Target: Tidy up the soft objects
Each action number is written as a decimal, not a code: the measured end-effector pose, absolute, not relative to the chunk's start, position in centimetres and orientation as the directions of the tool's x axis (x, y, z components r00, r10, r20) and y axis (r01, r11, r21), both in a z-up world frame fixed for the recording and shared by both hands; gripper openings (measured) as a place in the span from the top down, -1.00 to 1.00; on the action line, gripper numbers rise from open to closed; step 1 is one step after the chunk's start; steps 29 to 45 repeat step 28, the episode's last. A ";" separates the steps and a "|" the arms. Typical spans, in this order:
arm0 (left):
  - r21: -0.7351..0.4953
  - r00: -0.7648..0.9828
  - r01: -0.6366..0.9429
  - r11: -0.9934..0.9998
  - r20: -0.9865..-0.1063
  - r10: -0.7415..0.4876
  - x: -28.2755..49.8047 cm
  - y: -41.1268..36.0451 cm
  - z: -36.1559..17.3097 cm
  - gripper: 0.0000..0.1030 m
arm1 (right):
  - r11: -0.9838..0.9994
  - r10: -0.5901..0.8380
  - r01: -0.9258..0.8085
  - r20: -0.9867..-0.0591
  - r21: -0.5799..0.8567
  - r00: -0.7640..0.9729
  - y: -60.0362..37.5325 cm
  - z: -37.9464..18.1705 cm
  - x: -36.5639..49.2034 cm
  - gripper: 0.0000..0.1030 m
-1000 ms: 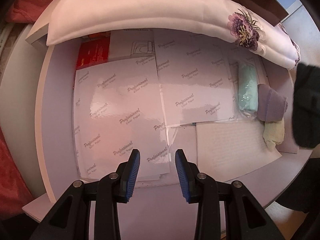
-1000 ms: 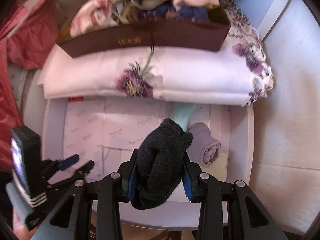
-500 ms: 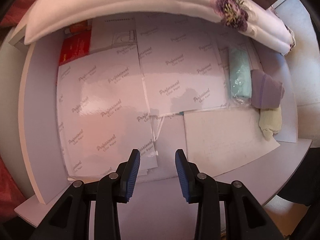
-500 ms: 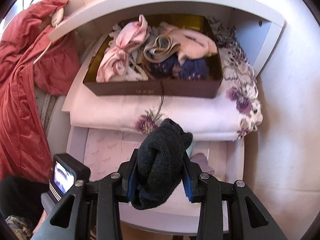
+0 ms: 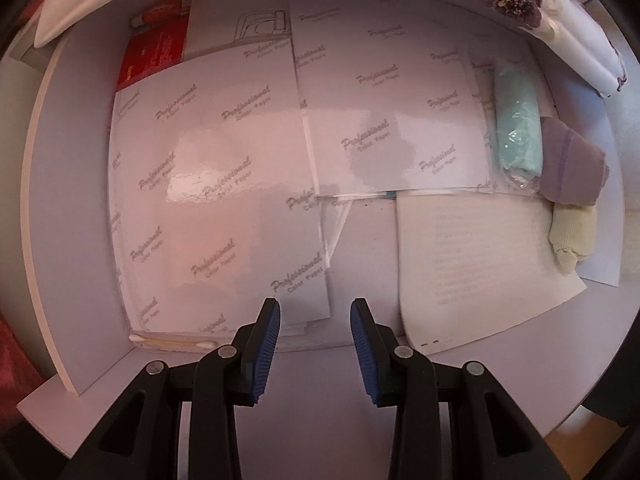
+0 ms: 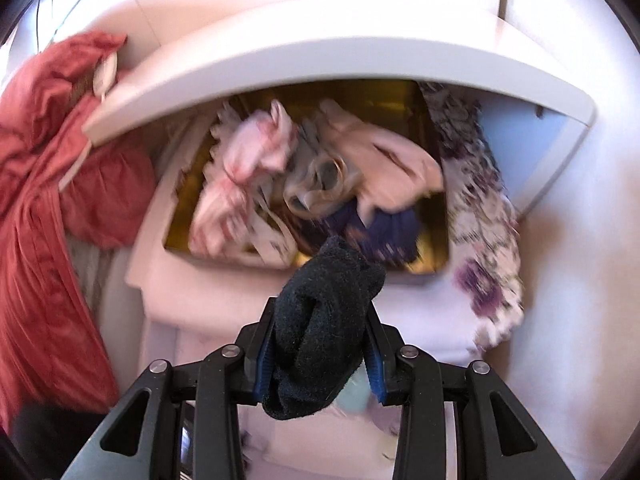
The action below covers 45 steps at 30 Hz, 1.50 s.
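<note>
My right gripper (image 6: 320,314) is shut on a rolled black sock (image 6: 320,320), which bulges above and below the blue pads. It hangs before a brown box (image 6: 436,216) with a gold lining, packed with pink, beige and navy soft items. That box rests on a folded white floral cloth (image 6: 484,280). In the left wrist view my left gripper (image 5: 316,308) points straight down over a white shelf (image 5: 76,184) covered in glossy paper sheets (image 5: 224,184); its jaws stand a little apart with nothing between them. At the shelf's right lie a mint bundle (image 5: 518,128), a purple sock roll (image 5: 568,168) and a cream sock (image 5: 572,236).
A white shelf board (image 6: 320,52) overhangs the box. Red fabric (image 6: 48,208) hangs at the left. A red booklet (image 5: 154,52) and a cotton swab (image 5: 172,344) lie on the lower shelf. The floral cloth's edge (image 5: 560,24) overhangs that shelf's back.
My right gripper has risen with the black sock from the lower shelf up to the box. My left gripper has sunk closer to the papers; the sock has left its view.
</note>
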<state>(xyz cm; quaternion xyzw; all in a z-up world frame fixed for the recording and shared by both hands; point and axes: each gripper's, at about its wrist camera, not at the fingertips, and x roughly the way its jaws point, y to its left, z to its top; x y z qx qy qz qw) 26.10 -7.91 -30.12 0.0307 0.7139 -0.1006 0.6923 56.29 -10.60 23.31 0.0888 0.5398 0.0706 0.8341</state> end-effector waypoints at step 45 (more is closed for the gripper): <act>-0.106 -0.040 0.192 0.976 -0.994 -0.101 26.4 -8.6 -29.8 0.30 | 0.985 0.159 -0.001 -0.911 0.172 0.381 -7.0 19.7 64.2 -0.33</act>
